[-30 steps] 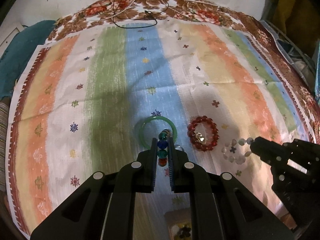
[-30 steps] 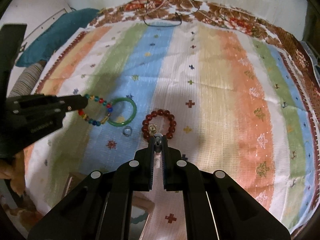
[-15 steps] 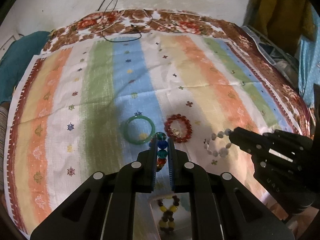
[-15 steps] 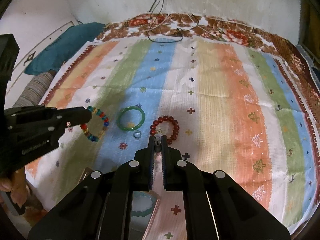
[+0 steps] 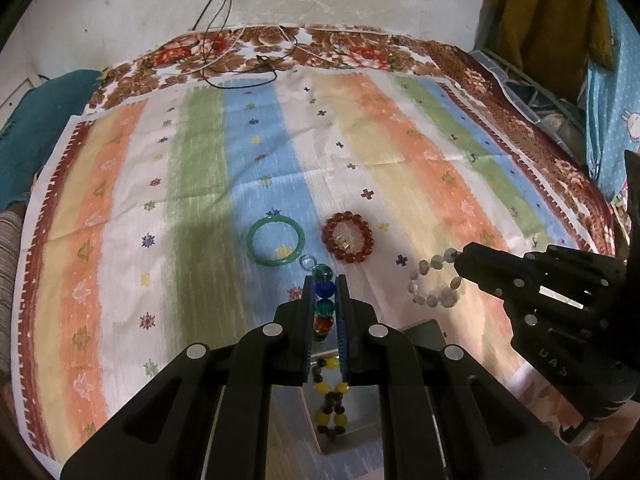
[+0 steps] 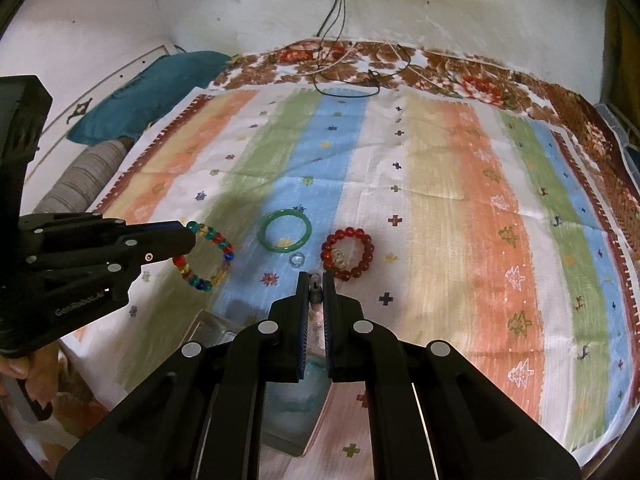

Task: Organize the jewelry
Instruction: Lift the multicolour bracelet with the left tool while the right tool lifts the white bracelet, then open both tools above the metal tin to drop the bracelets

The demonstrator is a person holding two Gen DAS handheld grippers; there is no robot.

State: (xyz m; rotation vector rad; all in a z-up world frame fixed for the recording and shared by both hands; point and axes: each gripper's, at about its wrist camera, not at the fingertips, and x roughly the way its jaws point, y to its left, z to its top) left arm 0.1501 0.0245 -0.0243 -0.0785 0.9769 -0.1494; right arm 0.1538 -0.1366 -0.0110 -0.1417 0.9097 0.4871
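Over the striped cloth (image 5: 120, 208) we hold two bracelets in the air at once: our left gripper (image 5: 325, 280) has its fingers pinched on the multicoloured bead bracelet (image 6: 208, 256), and our right gripper (image 6: 316, 285) has its fingers pinched on the pale bead bracelet (image 5: 434, 280), which dangles from its tip in the left wrist view. We judge the sorting to be partway done. Below both grippers, at the near edge of the cloth, sits a shallow box (image 6: 216, 326); one compartment shows a yellow and dark bead string (image 5: 330, 404), and another seems to hold something teal, though it is too blurred for us to be sure. Left on the cloth are the green bangle (image 5: 276, 242), the red bead bracelet (image 5: 348, 242) with a small gold piece inside its ring, and a small clear ring (image 6: 297, 259) just beside the bangle. These three lie close together, so picking one cleanly will need care. Further off, black cables (image 6: 344, 84) trail onto the far floral border, well apart from the jewellery, and a teal cushion (image 6: 148, 92) lies off the cloth's far left corner.
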